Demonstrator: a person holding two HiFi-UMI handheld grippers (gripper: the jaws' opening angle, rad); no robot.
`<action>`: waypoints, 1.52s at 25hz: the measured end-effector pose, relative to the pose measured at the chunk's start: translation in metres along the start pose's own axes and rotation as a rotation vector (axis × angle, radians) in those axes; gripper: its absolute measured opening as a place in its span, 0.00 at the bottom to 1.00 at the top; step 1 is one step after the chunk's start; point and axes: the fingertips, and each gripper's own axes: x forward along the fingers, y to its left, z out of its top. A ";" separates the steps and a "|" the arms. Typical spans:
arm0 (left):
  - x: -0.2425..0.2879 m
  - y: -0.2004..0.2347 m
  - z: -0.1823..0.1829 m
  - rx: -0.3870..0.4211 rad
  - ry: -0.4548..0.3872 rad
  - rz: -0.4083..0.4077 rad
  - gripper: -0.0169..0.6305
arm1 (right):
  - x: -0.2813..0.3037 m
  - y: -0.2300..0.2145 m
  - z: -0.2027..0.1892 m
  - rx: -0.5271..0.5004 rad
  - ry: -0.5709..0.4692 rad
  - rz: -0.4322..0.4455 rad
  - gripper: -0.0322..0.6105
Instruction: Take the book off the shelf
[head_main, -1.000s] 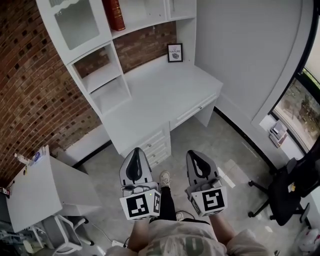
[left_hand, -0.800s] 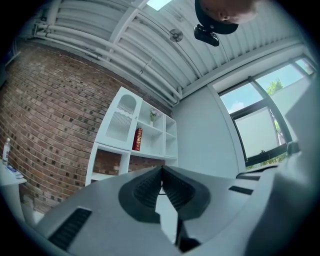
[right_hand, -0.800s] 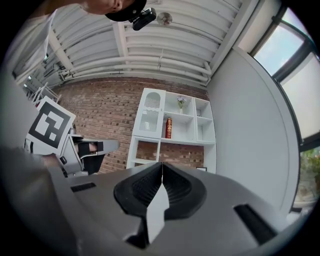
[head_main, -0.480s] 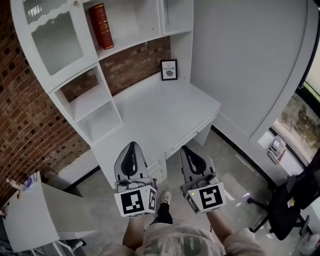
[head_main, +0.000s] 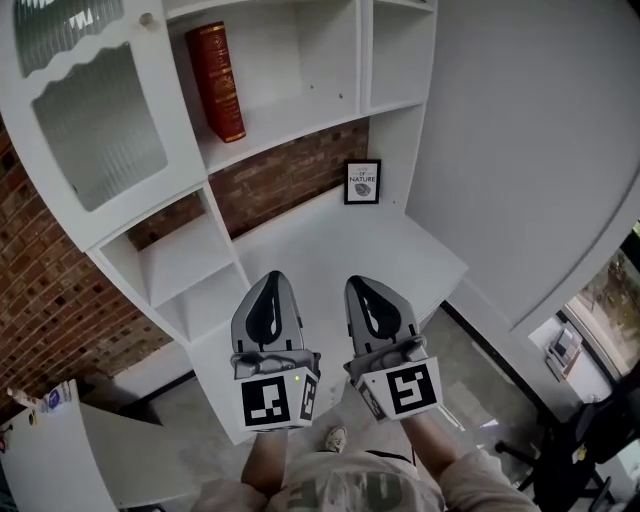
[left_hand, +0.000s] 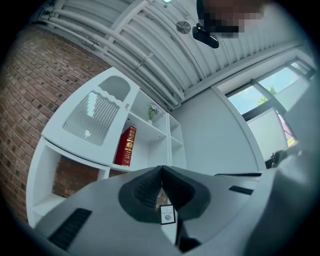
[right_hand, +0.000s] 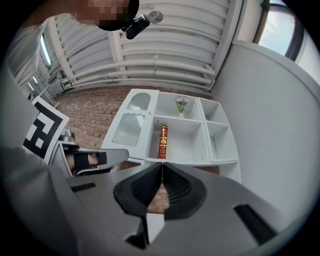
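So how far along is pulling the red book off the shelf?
Done: nothing; the red gold-lettered hardback book stands upright on the white shelf. In hand: left gripper and right gripper, both shut and empty, aimed toward it. Left: reach, open, grip, withdraw.

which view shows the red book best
The head view: the red book stands upright, large and unblocked, whole spine visible. The left gripper view shows it smaller and tilted; the right gripper view shows only a thin, distant spine.

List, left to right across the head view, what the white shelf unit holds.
Frosted glass door → red book → small framed picture.
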 end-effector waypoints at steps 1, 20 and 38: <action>0.009 0.002 -0.002 0.002 0.007 -0.004 0.05 | 0.008 -0.003 -0.003 0.006 0.008 -0.001 0.08; 0.058 0.001 -0.008 0.064 0.008 0.086 0.05 | 0.068 -0.043 -0.013 0.093 0.019 0.064 0.08; 0.041 0.064 -0.026 0.131 0.051 0.208 0.05 | 0.350 0.005 0.080 0.154 0.100 0.268 0.61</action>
